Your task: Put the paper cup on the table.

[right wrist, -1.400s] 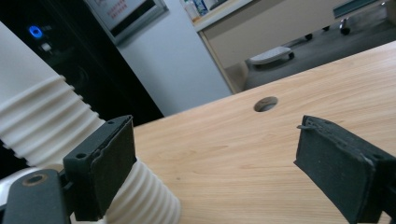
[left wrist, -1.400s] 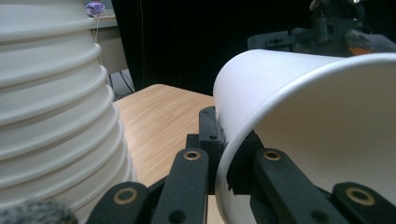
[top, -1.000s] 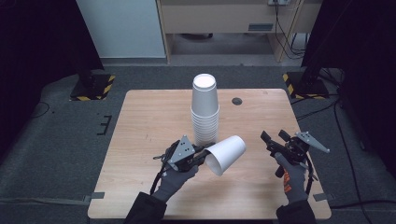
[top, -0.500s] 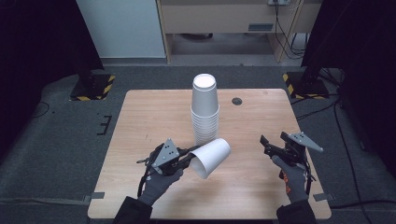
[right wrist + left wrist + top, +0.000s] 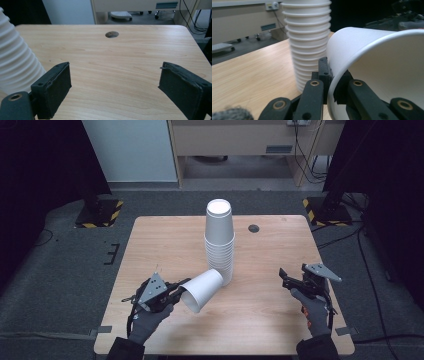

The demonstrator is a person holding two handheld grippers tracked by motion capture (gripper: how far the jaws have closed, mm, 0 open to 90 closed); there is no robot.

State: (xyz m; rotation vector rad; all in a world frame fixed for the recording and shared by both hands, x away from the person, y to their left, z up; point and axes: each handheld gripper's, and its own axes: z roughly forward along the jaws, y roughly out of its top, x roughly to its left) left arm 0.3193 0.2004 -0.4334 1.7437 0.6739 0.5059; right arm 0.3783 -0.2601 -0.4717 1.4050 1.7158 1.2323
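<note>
High view: the left gripper [image 5: 176, 292] holds a tilted cup [image 5: 201, 289] beside the stack [image 5: 220, 242] on the bench [image 5: 160, 245]; the right gripper [image 5: 290, 281] hovers well apart; left gripper view: fingers [image 5: 322, 75] pinch the cup's [image 5: 372, 65] rim; right gripper view: fingers [image 5: 53, 88] wide apart, holding nothing.

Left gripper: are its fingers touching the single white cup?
Touching. The left gripper view shows its fingers pinching the single white cup rim, one inside, one outside.
</note>
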